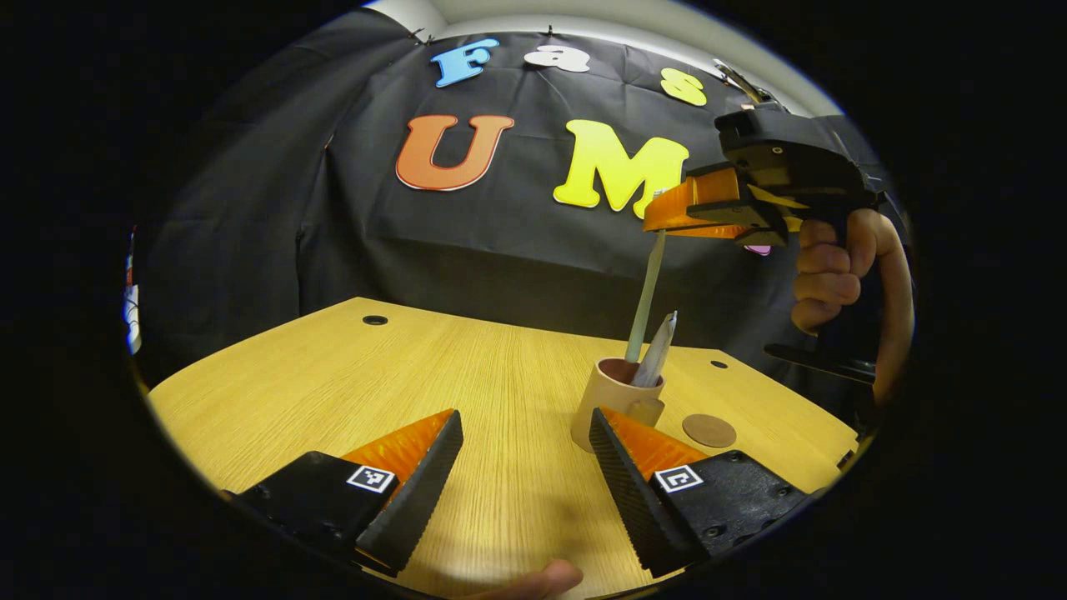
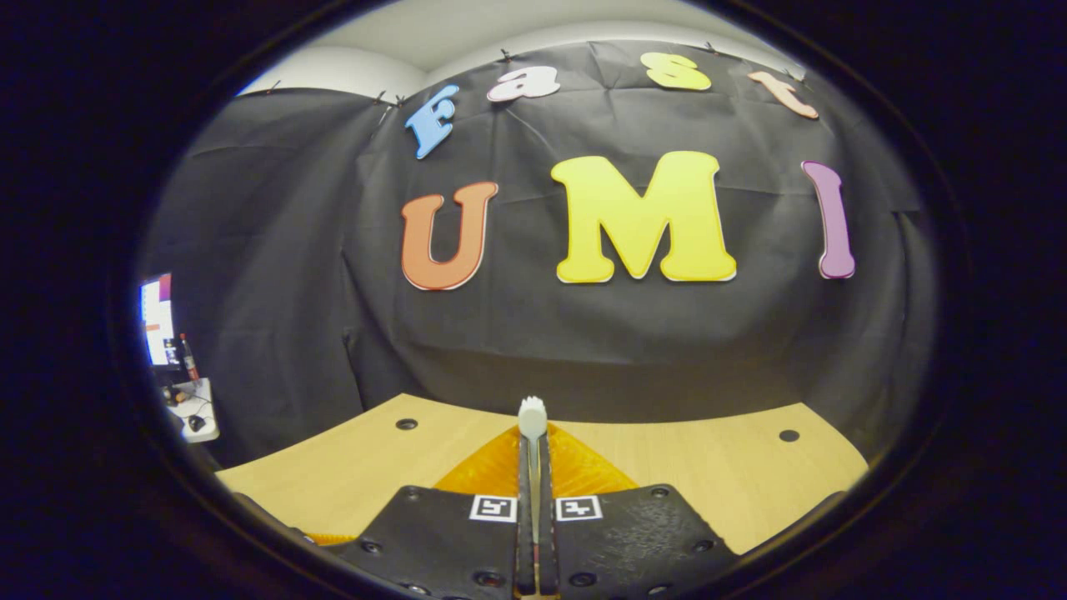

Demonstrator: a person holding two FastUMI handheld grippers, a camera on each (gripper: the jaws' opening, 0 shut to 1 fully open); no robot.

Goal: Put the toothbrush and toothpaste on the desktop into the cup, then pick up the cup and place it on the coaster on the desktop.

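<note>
Left gripper view: toothpaste (image 1: 657, 354) stands in cup (image 1: 613, 402); right gripper (image 1: 667, 218) at 2 o'clock pinches toothbrush (image 1: 646, 300), lower end at the cup mouth, probably inside. Left gripper (image 1: 525, 454) fingers wide apart, empty. Coaster (image 1: 709, 430) just beside cup at 3 o'clock on the counter (image 1: 333, 392).

Right gripper view: fingers closed on toothbrush (image 2: 532, 417). Next: let go, lift clear.

The left gripper view sits low over the desk (image 1: 333, 375), facing the booth's cloth wall, with the cup (image 1: 613, 400) close ahead. The right gripper view rides higher, level, facing the same wall from farther above. Both share the desk's far edge and wall.
</note>
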